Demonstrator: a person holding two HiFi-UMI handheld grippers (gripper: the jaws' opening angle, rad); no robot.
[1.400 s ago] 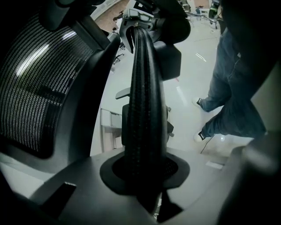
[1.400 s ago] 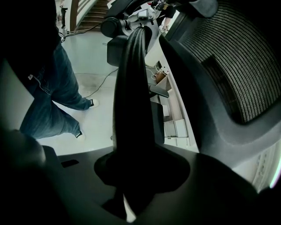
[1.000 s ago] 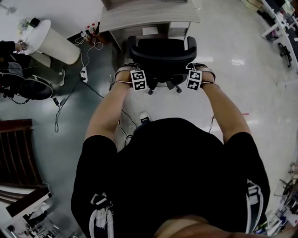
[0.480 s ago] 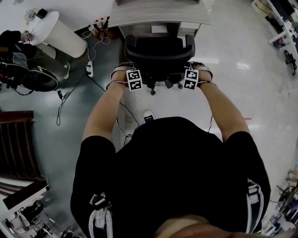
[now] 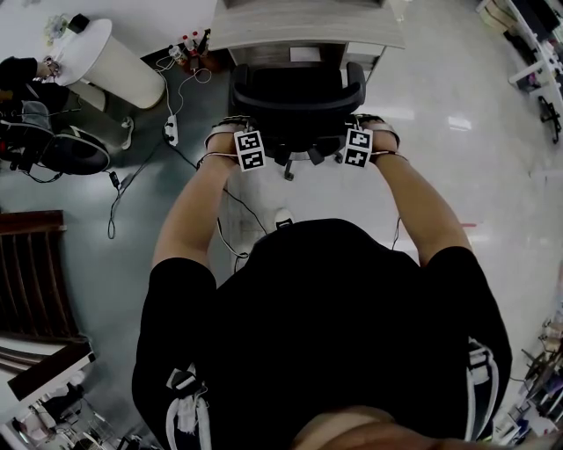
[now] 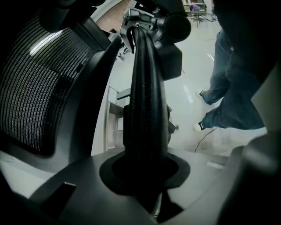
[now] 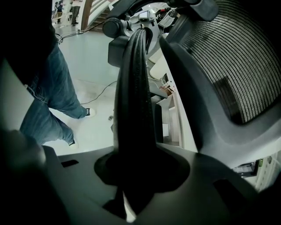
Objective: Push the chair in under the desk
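Observation:
A black office chair (image 5: 297,104) with a mesh back (image 6: 33,88) faces the grey wooden desk (image 5: 303,25) at the top of the head view, its seat partly under the desktop. My left gripper (image 5: 250,148) is at the back's left side and my right gripper (image 5: 358,146) at its right side. In the left gripper view the left gripper (image 6: 145,149) is shut on a black upright bar of the chair (image 6: 145,88) beside the mesh. The right gripper (image 7: 134,149) likewise clamps the matching bar (image 7: 134,88). The chair's base is mostly hidden.
A white cylindrical stand (image 5: 110,61) is at the far left, with a power strip and cables (image 5: 170,130) on the floor by the desk. Another dark chair (image 5: 53,151) and a brown wooden piece (image 5: 31,272) lie left. Legs in jeans (image 6: 228,88) show behind.
The chair and both grippers have moved forward toward the desk, and more of the seat is under the desktop. Both grips are unchanged.

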